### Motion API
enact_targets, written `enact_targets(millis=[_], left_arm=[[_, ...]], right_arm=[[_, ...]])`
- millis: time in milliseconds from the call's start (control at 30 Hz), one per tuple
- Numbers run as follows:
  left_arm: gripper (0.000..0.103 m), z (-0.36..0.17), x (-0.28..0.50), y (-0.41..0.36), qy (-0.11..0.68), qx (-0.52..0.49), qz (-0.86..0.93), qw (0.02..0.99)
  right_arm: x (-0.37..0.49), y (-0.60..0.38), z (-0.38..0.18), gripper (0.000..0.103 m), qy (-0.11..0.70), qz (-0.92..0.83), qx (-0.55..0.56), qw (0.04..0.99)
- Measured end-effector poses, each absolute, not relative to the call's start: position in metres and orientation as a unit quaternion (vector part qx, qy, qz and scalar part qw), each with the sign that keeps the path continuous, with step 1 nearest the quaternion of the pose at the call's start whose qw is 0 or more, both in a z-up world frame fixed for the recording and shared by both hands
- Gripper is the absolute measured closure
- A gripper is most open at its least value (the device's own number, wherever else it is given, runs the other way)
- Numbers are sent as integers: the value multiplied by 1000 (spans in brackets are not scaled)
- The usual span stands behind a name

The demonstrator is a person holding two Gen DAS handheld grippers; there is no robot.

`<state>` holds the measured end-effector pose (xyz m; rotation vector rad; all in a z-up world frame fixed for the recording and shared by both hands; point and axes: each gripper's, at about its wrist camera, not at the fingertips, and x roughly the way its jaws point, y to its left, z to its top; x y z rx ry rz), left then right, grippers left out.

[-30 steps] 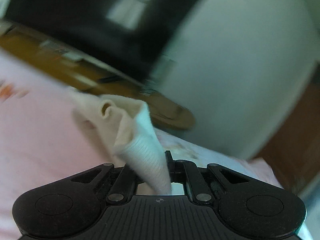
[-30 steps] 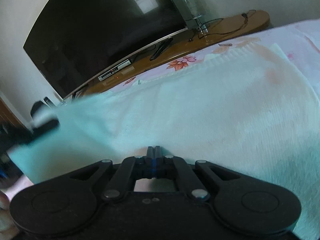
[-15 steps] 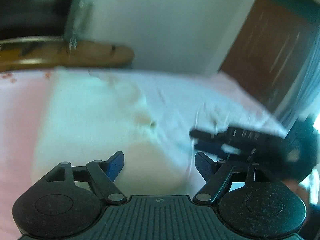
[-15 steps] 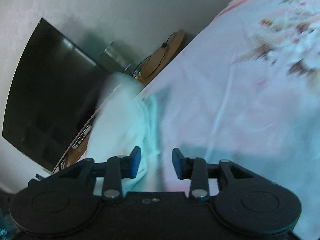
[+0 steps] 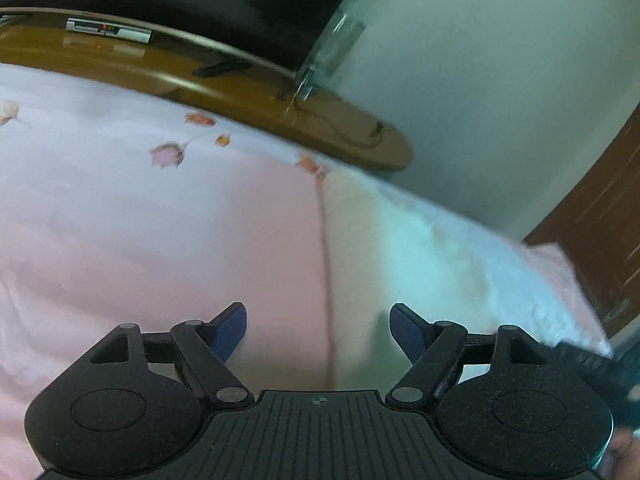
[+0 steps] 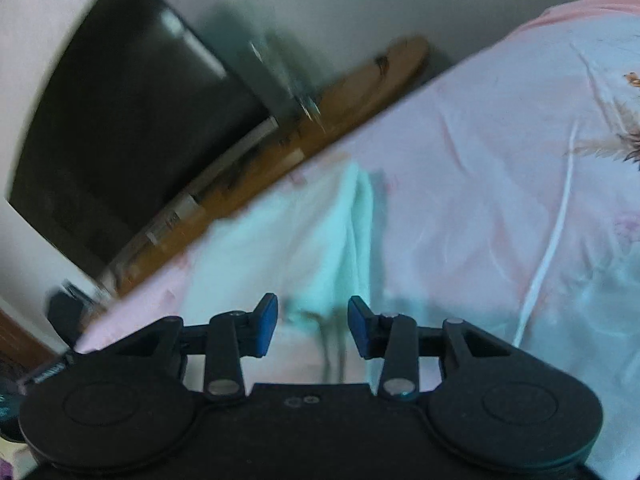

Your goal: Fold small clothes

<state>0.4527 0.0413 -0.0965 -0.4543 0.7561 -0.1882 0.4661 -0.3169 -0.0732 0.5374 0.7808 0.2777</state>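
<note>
Left tool [image 5: 318, 332] held with its jaws wide apart and empty, right tool [image 6: 312, 322] held partly parted and empty, pale mint garment [image 6: 280, 236] laid on the pink flowered bed [image 5: 140, 240] just ahead of both tools, wooden table [image 5: 248, 92] seen beyond, dark screen [image 6: 120, 132] seen at the wall.

Pink floral bedspread [image 5: 140, 240], pale folded garment [image 5: 420, 248] lying flat on it

Folded garment [image 5: 420, 248] lies on bedspread [image 5: 140, 232], seemingly before the shelf [image 5: 248, 84].
</note>
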Motion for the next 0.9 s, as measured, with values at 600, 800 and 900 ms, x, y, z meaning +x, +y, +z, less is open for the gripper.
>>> enact_targets(millis=[600,800,900], left_arm=[[25,-90,449,26,368,-173,-107,907],[26,-90,473,25,367,-199,-104,903],[25,-84,486,25,355,-196,-108,908]], right_arm=[[499,-269,-21,88,347,219,30,911],[519,-294,-63,83,415,186,57,889],[509,-308,-56,72,370,180,119,903]])
